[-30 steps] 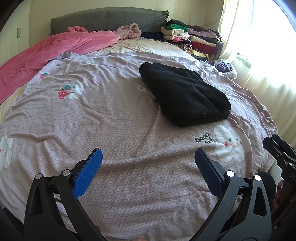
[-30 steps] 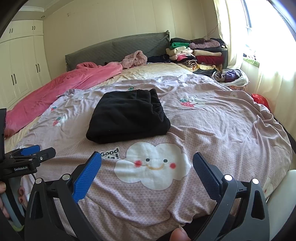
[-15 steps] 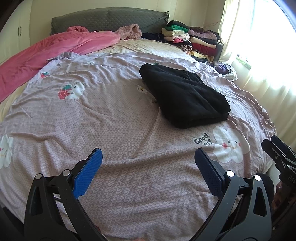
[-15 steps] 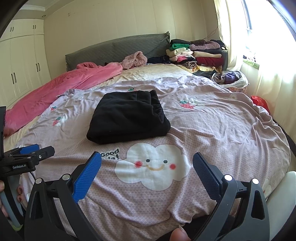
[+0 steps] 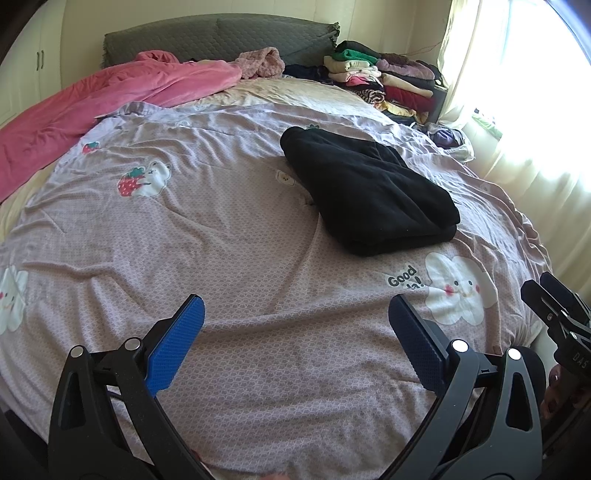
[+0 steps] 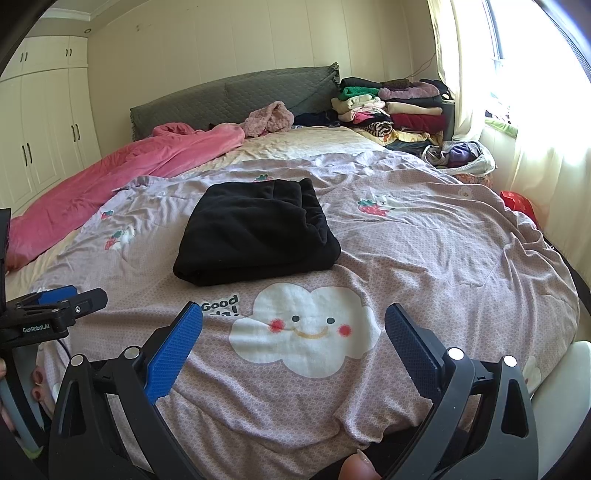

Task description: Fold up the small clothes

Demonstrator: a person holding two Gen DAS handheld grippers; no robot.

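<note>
On the bed (image 6: 461, 258), the black garment (image 6: 258, 236) seems folded mid-quilt; both grippers (image 5: 295, 332) (image 6: 293, 338) gape empty; square edges gently.

Bright daylight from the window (image 6: 498, 33) at right, blown-out glare on curtains (image 5: 524, 122), fisheye-bent dark corners, sharp focus

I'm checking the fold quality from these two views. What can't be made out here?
- Black garment: what kind it is and how many folds, both views; plain dark fabric hides seams.
- Its far edge and underside: hidden by its own bulk.
- Clothes stack by the headboard: single items too small to tell apart.
- Left claw and right claw: handles cut off by the bottom edge.
</note>
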